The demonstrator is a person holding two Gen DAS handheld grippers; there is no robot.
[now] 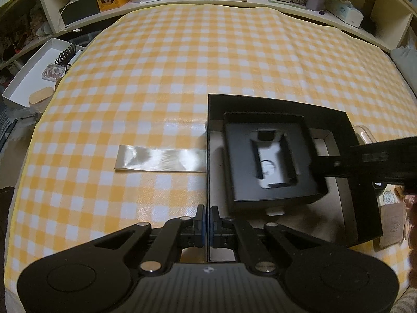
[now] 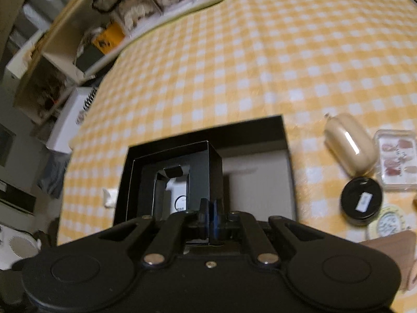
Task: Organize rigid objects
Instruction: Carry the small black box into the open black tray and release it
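On the yellow checked bench point(image 1: 182, 60) a large black box point(image 1: 365, 182) lies open, and all places are given from it. Inside this box, toward its left wall, a smaller black tray point(image 1: 273, 182) with a shaped cut-out is held tilted by its right wall. The right gripper point(image 2: 209, 217) is clenched on this wall; the thin card edge is seen between the jaws. The left gripper point(image 1: 207, 224) is also clenched, and it appears to pinch the near left wall of the large box, so the box is kept steady. Left of the box a clear plastic strip point(image 1: 159, 159) lies flat on the cloth. Right of the box a beige oval case point(image 2: 350, 143), a round black tin point(image 2: 361, 200) and a clear packet point(image 2: 396, 159) are waiting, well apart from the tray.

The step in hand is judged to be the seating of the tray in the box. It is done well if the tray is levelled first, then lowered straight, with its edges parallel to the box walls. The box should be held until the tray sits flat, and only then the jaws should be released.
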